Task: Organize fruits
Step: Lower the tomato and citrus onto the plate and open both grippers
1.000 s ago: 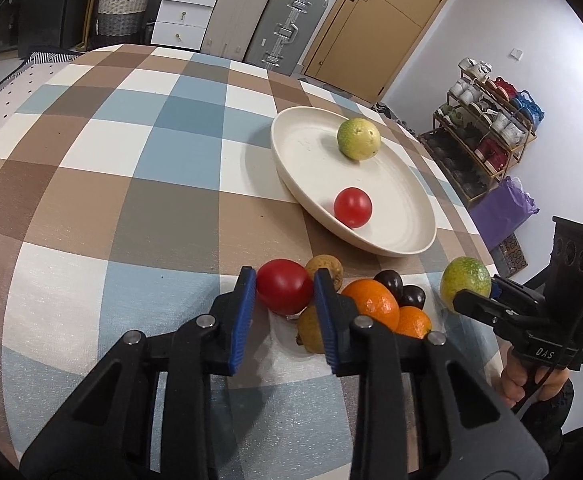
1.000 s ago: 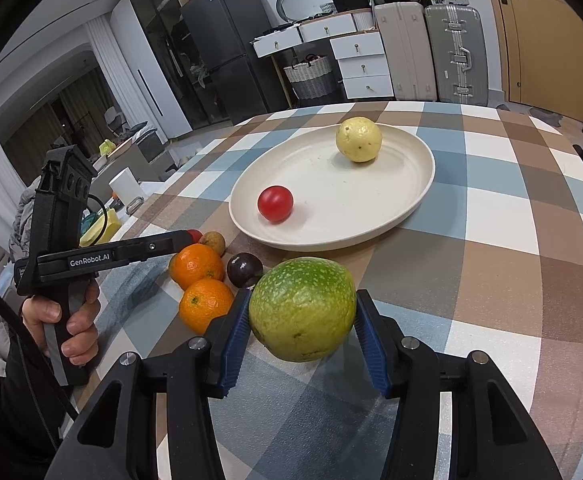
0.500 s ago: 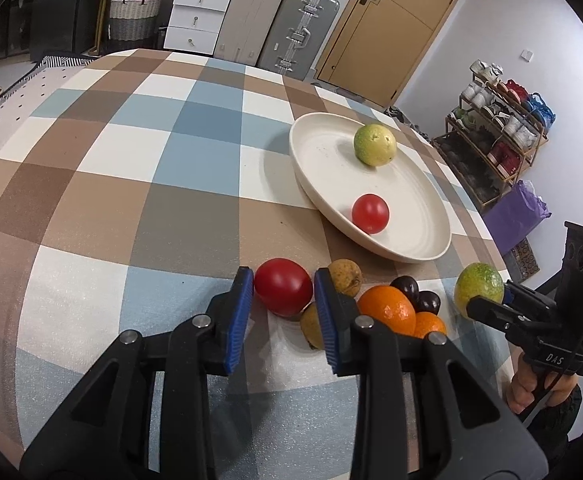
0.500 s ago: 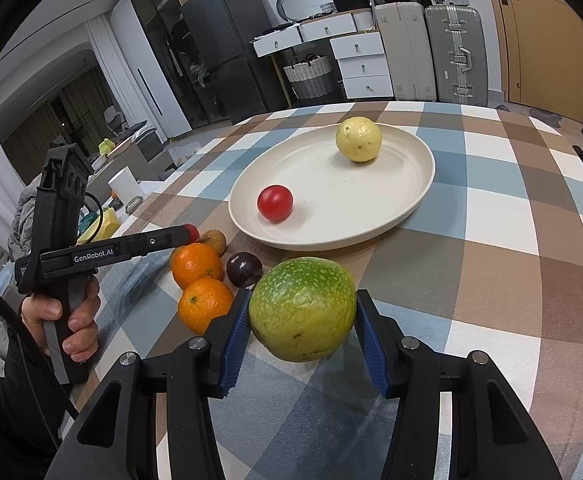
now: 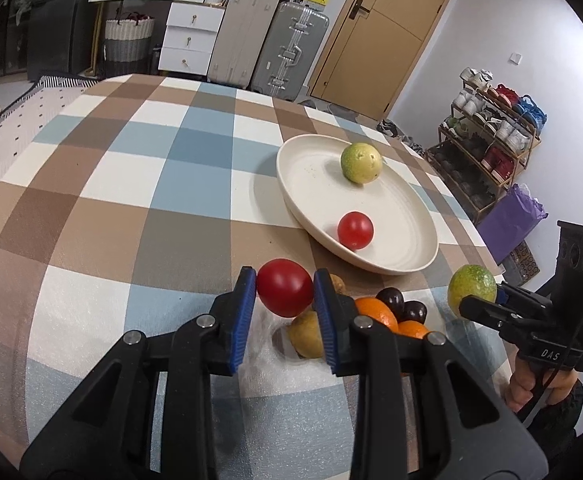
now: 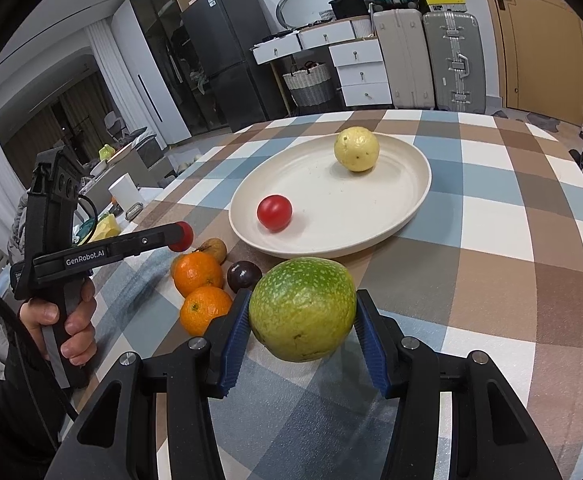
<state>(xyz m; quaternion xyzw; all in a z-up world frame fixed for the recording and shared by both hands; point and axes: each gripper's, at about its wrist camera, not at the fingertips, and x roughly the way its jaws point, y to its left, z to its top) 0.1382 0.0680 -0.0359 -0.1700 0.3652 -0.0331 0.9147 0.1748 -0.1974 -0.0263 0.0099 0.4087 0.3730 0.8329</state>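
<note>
Closest to me, the left gripper (image 5: pixel 284 294) has its blue-padded jaws clamped narrowly on a smooth round red tomato (image 5: pixel 284 287), lifted clear of the checked blue, brown and white tablecloth (image 5: pixel 139 184). Beside it, the right gripper (image 6: pixel 302 322) holds a large mottled green round fruit (image 6: pixel 303 308) between jaws set moderately wide, both pads pressing its sides, just above the cloth.

Below and between the two grippers a small heap of fruit lies on the cloth: two bright oranges (image 6: pixel 198 273) touching each other, a dark purple round fruit (image 6: pixel 243 275) just beside them, and a small brownish-yellow fruit (image 6: pixel 214 249) behind them.

Beyond the heap sits a wide cream-coloured shallow plate (image 6: pixel 391 216). In it, near the front edge, rests a second small red tomato (image 6: pixel 274 212); well apart from it, toward the far rim, sits a pale yellow-green round fruit (image 6: pixel 356 149).

Past the table stand white drawers (image 6: pixel 361 68) and two upright suitcases (image 6: pixel 453 64).
</note>
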